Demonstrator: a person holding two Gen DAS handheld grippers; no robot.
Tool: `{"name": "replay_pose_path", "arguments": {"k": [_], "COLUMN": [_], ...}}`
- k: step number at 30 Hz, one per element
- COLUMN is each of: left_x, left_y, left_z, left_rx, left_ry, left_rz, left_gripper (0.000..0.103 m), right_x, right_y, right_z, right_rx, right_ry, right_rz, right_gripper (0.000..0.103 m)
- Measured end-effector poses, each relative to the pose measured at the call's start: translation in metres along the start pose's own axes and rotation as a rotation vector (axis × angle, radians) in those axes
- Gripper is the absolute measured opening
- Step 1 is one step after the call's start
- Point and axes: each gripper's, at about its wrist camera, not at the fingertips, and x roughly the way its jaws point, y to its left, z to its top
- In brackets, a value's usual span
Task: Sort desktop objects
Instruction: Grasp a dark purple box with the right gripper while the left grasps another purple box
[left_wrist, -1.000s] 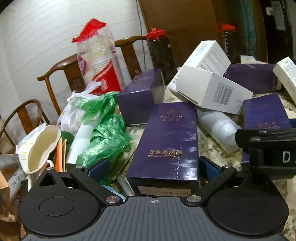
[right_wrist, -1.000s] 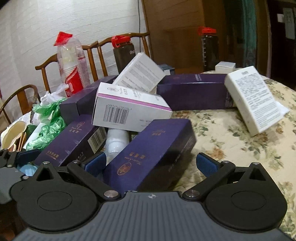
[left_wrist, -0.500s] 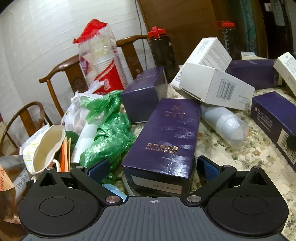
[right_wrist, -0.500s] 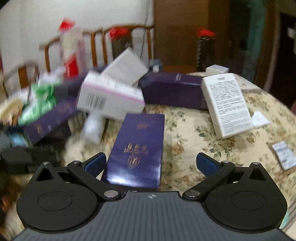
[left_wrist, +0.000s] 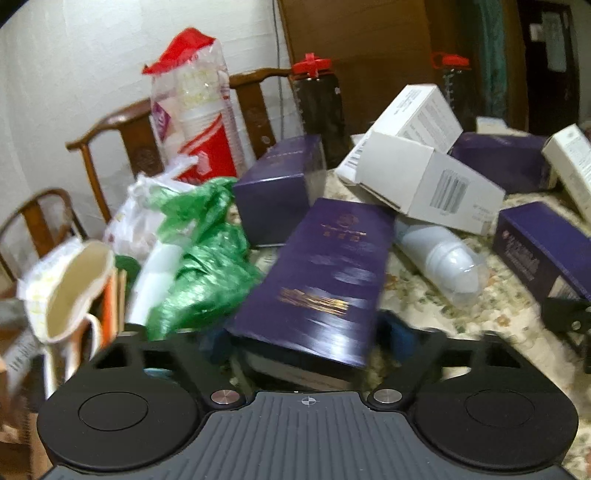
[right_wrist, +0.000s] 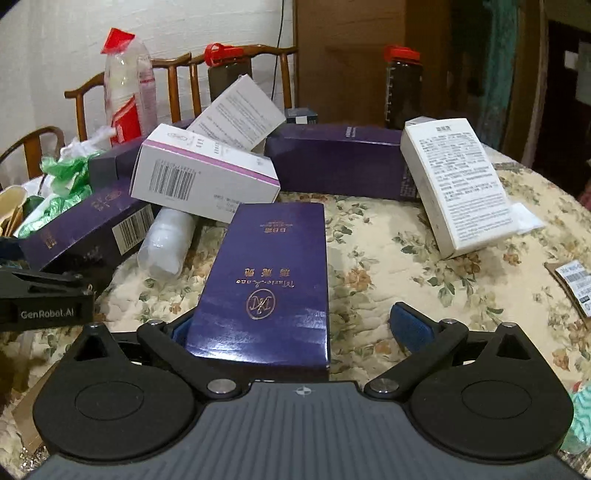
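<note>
My right gripper (right_wrist: 297, 328) stands wide open around the purple BB cream box (right_wrist: 266, 280) lying on the floral tablecloth (right_wrist: 424, 295); I should centre before closing. My left gripper (left_wrist: 301, 332), equally unclenched, straddles the purple foundation box (left_wrist: 321, 284).

Home dining room: floral tablecloth (right_wrist: 406, 266), wooden chairs (right_wrist: 177, 85), door (right_wrist: 351, 55)

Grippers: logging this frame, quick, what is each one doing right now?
Left gripper: jaws around the gold-lettered purple box; blur hides whether they are clamped.
Right gripper: open, the purple box with the monogram between its fingers, unclamped.
</note>
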Motion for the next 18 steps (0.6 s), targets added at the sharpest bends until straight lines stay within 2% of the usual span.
{"name": "replay_pose_path", "arguments": {"k": [7,18], "left_x": [-0.007,-0.045], "left_y": [-0.001,-0.016], "left_z": [-0.003,0.001], "left_rx": [-0.005,0.035], "left_ry": [-0.016,-0.089], "left_rz": [0.008,0.047], "left_gripper": [0.075,0.07], "right_x": [-0.009,-0.029], "right_y": [-0.009,-0.039], "right_z": [-0.004,-0.009], "right_rx": [0.003,0.102], "right_ry": [-0.033,-0.039], "right_rz": [0.006,0.162], "right_gripper": [0.073,0.069]}}
